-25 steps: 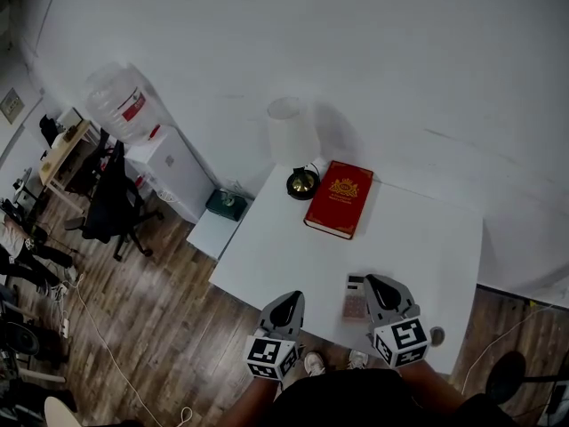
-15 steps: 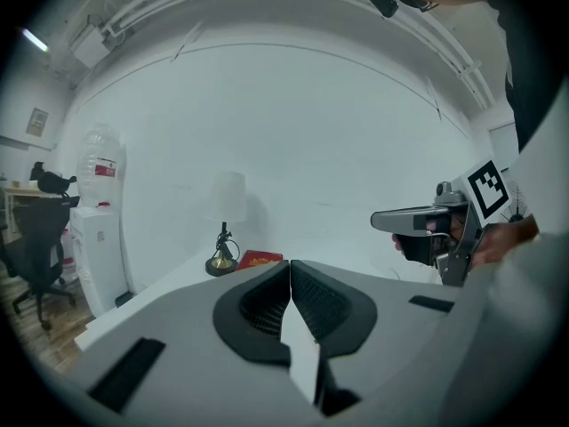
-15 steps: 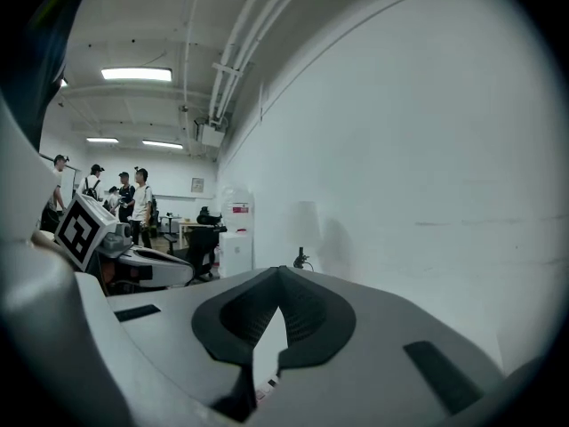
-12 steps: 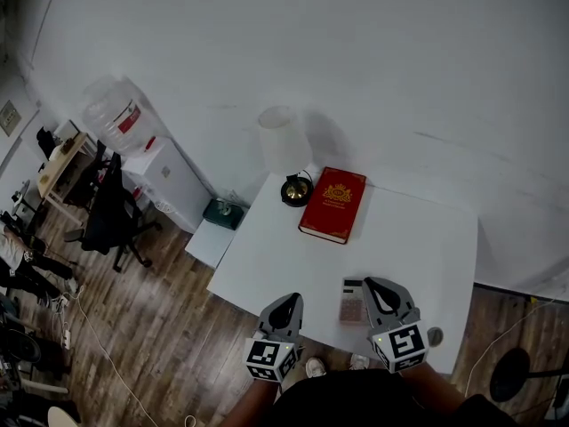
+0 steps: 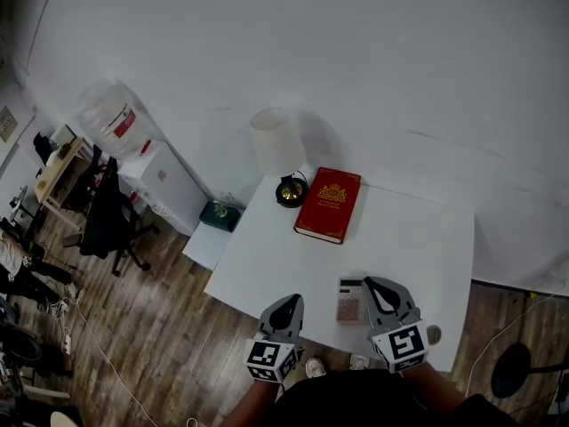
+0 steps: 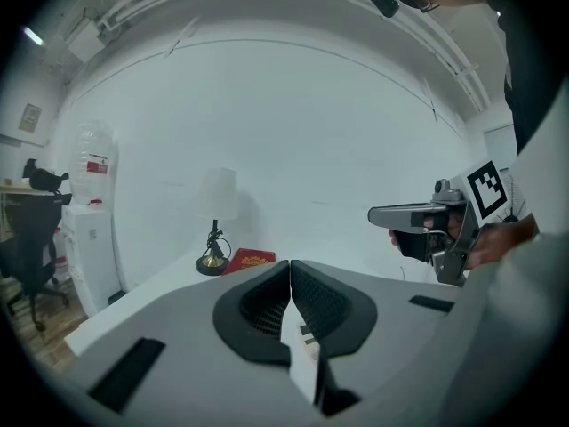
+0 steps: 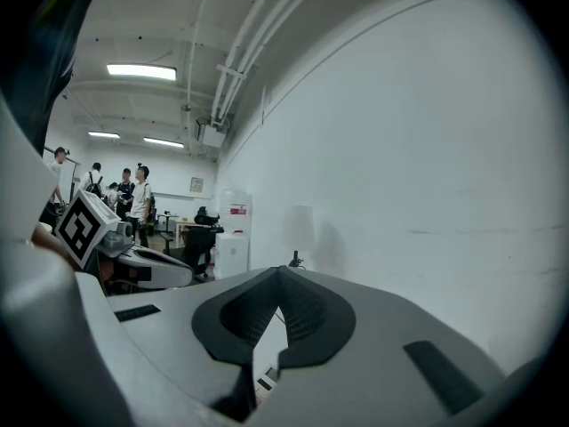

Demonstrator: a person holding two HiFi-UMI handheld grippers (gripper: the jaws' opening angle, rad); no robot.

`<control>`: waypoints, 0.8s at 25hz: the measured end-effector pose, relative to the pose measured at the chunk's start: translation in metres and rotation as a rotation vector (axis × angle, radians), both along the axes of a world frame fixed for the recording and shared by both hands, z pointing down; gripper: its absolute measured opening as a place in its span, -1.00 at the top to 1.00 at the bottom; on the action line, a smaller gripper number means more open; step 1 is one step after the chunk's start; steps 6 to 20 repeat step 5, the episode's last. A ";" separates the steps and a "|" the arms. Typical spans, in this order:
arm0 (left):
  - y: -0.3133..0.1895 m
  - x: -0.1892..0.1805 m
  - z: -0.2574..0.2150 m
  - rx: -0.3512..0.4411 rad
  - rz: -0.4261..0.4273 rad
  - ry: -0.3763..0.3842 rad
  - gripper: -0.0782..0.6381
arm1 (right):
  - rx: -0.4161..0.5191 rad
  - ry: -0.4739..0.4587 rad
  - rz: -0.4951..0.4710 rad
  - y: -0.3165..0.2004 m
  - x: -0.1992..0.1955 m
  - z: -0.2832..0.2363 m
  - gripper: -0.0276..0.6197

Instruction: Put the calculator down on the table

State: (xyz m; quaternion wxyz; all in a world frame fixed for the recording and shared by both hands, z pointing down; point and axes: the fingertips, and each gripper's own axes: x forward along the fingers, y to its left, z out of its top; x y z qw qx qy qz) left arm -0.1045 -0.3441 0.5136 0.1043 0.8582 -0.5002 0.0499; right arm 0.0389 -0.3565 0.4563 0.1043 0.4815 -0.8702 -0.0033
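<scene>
White table (image 5: pixel 418 238), flat rectangular calculator (image 5: pixel 349 299)

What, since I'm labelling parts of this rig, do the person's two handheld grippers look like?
They match. The left gripper and right gripper have smooth light grey shells that taper to a point. Black ribbed pads line the inner faces of the jaws. Behind each sits a white cube printed with black square markers: left cube, right cube. No cables show.
</scene>
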 end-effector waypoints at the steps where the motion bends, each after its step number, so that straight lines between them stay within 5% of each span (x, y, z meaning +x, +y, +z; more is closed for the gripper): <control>1: 0.000 0.001 0.000 0.000 0.002 0.000 0.72 | -0.001 -0.001 0.001 0.000 0.001 0.000 0.86; 20: -0.001 0.002 0.000 -0.002 0.005 -0.003 0.72 | -0.016 -0.003 0.013 0.001 0.003 0.002 0.86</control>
